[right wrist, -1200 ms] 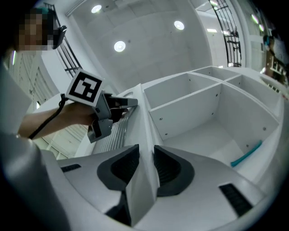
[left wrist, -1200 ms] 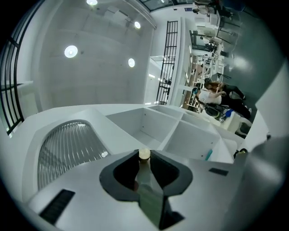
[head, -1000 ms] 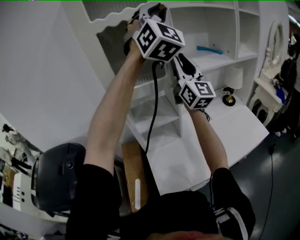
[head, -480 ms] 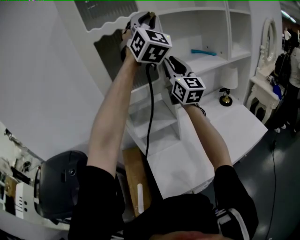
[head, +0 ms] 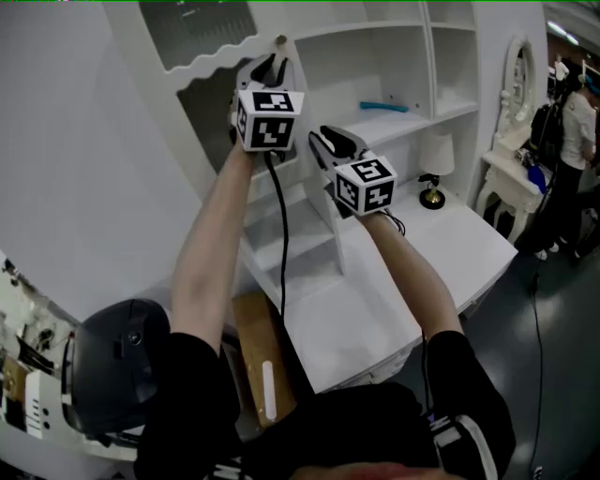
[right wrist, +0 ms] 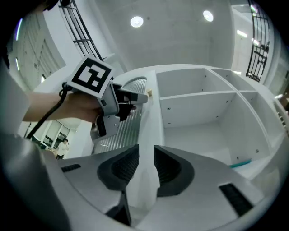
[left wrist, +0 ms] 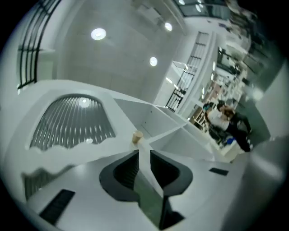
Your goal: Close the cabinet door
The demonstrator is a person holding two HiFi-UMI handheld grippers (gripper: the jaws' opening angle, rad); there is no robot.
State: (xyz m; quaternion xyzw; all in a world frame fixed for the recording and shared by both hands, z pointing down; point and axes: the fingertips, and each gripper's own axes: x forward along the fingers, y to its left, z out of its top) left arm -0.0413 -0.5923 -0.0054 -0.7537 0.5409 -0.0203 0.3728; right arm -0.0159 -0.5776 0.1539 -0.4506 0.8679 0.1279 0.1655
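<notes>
"Left tongs (head: 271, 67), high on the cabinet door (head: 197, 23): were they gripping it?" asked the student.

"They were. The jaws stood partly open and were clamped across the door's thin free edge, just short of the small knob (left wrist: 137, 136). Right tongs (head: 325, 141) were clamped in the same way, farther down that edge and near the left pair. The door stood swung out from the cabinet (head: 403, 42), edge-on to the person, with its ribbed pane facing left. The shelves (head: 412, 117) lay exposed, a blue object (head: 384, 106) resting on one. A small lamp (head: 434, 155) stood on the worktop (head: 469, 248) to the right, apart from the door."

"What could have gone wrong from that position?"

"Three things, probably. First, the edge was narrow and smooth, so a push at an angle to the panel could have let either pair slide off it. Second, two grips on one edge could have twisted the panel against its hinges if the hands had travelled at unequal rates. Third, jaws straddling the edge would have met the cabinet frame before the door seated. Unless they were released in time, the jaws would have been pinched or the door left ajar."
</notes>
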